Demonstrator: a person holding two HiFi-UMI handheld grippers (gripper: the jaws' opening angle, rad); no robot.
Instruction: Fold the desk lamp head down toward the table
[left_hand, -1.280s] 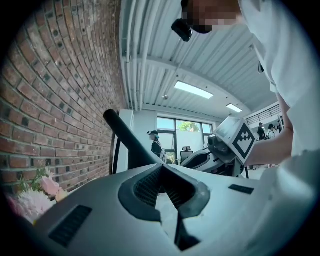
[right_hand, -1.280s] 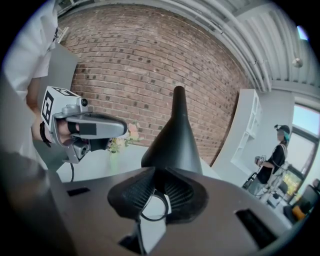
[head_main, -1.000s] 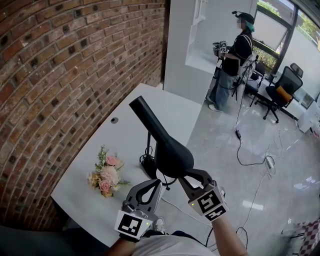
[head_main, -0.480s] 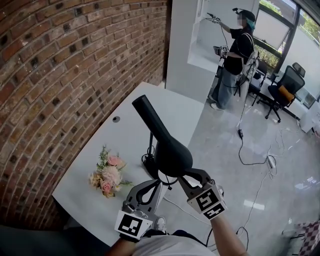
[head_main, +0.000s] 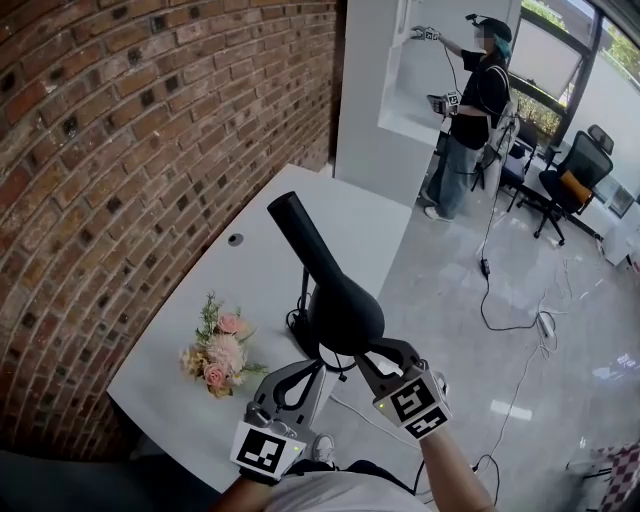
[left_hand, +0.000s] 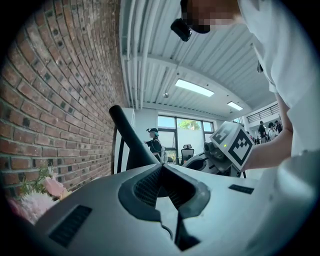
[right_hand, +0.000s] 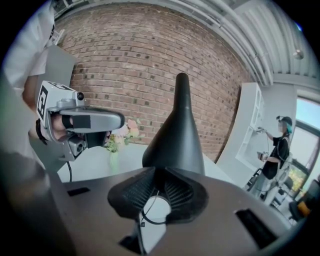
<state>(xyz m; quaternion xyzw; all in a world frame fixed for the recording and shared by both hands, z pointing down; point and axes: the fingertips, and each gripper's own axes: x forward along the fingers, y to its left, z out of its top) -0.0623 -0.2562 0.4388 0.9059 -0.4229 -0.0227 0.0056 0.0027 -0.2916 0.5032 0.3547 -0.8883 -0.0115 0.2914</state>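
Observation:
The black desk lamp stands near the front edge of the white table (head_main: 190, 300). Its cone-shaped head (head_main: 345, 310) is tilted, with the narrow end pointing up and left, above a thin stem (head_main: 302, 285) and a round base (head_main: 297, 323). My right gripper (head_main: 366, 352) is shut on the wide rim of the lamp head (right_hand: 175, 130), and the cone rises just beyond the right gripper's pads (right_hand: 172, 190). My left gripper (head_main: 318, 365) sits beside it, just below the head, shut with nothing between its jaws (left_hand: 161, 167). The lamp's neck (left_hand: 127, 132) rises past the left gripper.
A small bunch of pink flowers (head_main: 215, 352) stands on the table to the lamp's left. A brick wall (head_main: 120, 150) runs along the far side. Beyond a white pillar (head_main: 365, 90), a person (head_main: 472, 110) stands by a shelf. An office chair (head_main: 562, 182) and cables (head_main: 500, 310) are on the floor.
Both grippers and the lamp head have stayed almost where they were. The person in the background has raised an arm to the shelf.

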